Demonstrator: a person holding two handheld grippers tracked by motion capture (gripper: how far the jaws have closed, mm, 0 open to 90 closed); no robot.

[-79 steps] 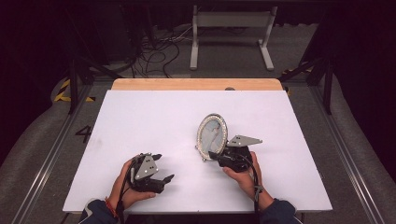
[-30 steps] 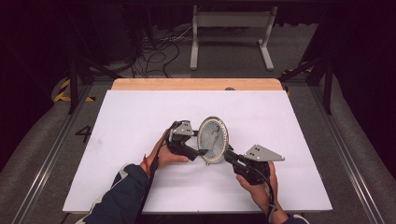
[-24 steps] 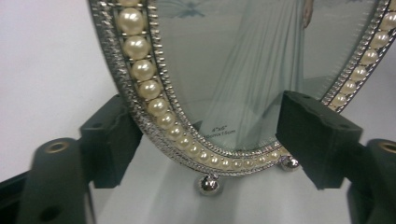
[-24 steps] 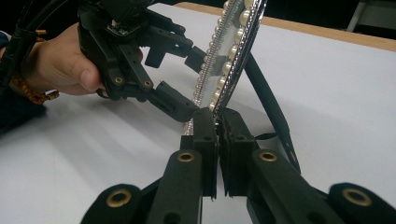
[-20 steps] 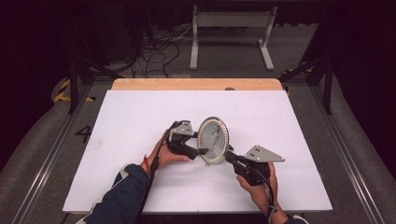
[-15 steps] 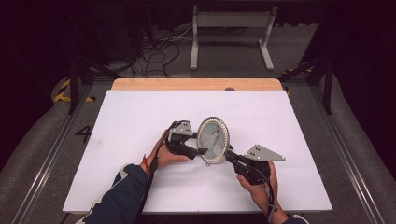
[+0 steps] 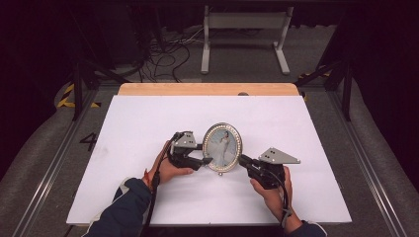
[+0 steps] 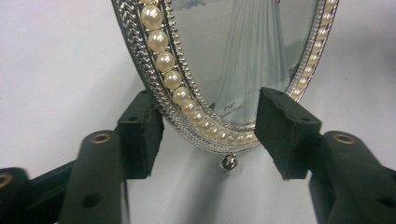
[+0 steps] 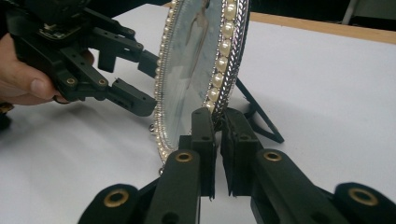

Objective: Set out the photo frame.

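Oval picture frame [image 8: 161,56]: bright, silver-coloured metal rim with an embossed pattern, set with a row of glossy pearl-like beads; the front pane is smooth and reflective. Left gripper [image 8: 210,135] and right gripper [image 9: 217,140]: matt black plastic. Table [image 7: 148,118]: smooth matt white top, with a bare wood far edge.

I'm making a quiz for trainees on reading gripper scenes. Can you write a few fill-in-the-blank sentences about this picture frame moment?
1. The oval picture frame is rimmed with a row of ____.
2. The right gripper is ____ on the frame's edge.
3. The left gripper has its jaws ____, one on each side of the frame's rim.
4. Behind the frame, a black ____ props it on the white table.

Missing words: pearls; shut; open; stand
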